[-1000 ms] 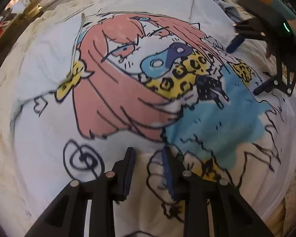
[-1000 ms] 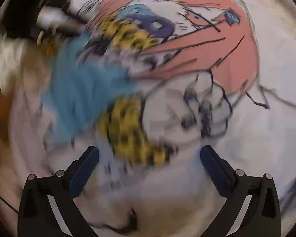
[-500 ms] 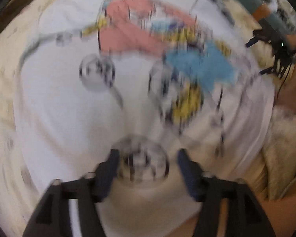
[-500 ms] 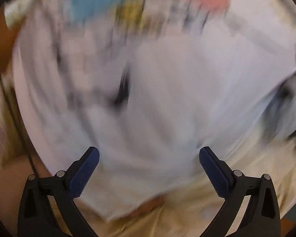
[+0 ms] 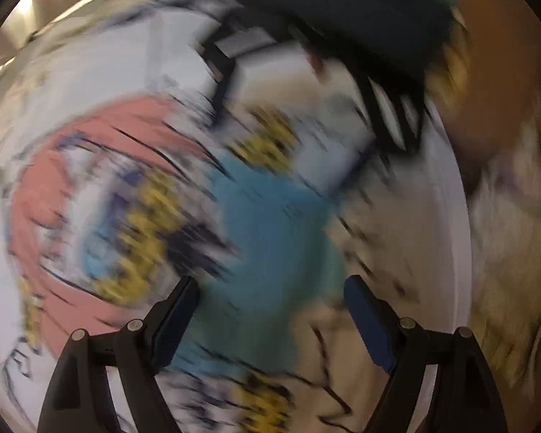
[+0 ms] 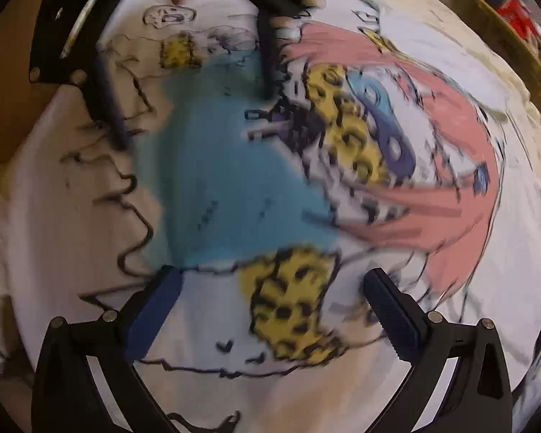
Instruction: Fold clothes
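Seemingly cream bedding (image 6: 451,32) lies under printed shirt (image 6: 234,187)

The left hand-held gripper (image 5: 272,315) has two black angular fingers of flat plastic struts, each with a long blue ribbed pad (image 5: 366,324) on its inner face. Round silver screw heads (image 5: 134,323) sit at the joints of the struts, two on each side. The right hand-held gripper (image 6: 270,310) is built the same: black frame with triangular cut-outs, dark blue grooved pads (image 6: 389,315), and pale round screws (image 6: 434,316) at the pivots. Seen from the right wrist view, the left one shows the same black struts and pale screw heads, blurred. A dark sleeve (image 5: 342,7) shows, blurred.
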Available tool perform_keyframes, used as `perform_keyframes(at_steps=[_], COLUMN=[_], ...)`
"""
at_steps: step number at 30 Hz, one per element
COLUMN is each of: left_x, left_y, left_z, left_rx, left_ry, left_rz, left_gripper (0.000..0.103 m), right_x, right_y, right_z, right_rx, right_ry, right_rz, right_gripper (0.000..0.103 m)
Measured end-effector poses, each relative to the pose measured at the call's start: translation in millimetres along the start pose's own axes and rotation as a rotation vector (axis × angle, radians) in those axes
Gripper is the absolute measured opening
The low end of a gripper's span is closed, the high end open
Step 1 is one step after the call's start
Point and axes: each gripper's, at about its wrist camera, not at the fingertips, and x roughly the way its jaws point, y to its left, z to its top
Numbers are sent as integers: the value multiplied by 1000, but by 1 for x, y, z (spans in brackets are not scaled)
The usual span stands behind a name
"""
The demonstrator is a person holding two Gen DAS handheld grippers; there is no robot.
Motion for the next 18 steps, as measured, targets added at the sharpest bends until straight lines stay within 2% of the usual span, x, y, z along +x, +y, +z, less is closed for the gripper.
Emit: perform_keyframes(at_steps=[3,6,9,11,13,15,18], left_x=[-4,-11,-20,-33,-50,-69,-77], left_y=[-13,-20,-29,-22,-10,17,76], left_z=[-31,-53,-68,-68,-66,-62,-46], left_rx=[-64,-134,-130,-139,-158,-251,-389], left_ry=[-33,-26,-1,-3,-38,-106,-155], left_rz=[6,10,33,54,100,170,311], left_gripper=[83,83,83,83,83,83,84], right_x=[2,-3,-10,-17,-31,-46,-52], right_y=[-15,-11,-7,-8,-20,-42,-78], right_z=[-22,-51,-76,-78,-70,-53,-20], right_rx=[178,212,188,153,159,203,292], right_ry=[55,110,187,223,184,91,-21], right_rz=[72,86,126,144,123,60,-21], right_gripper=[102,103,103,102,102,102,102])
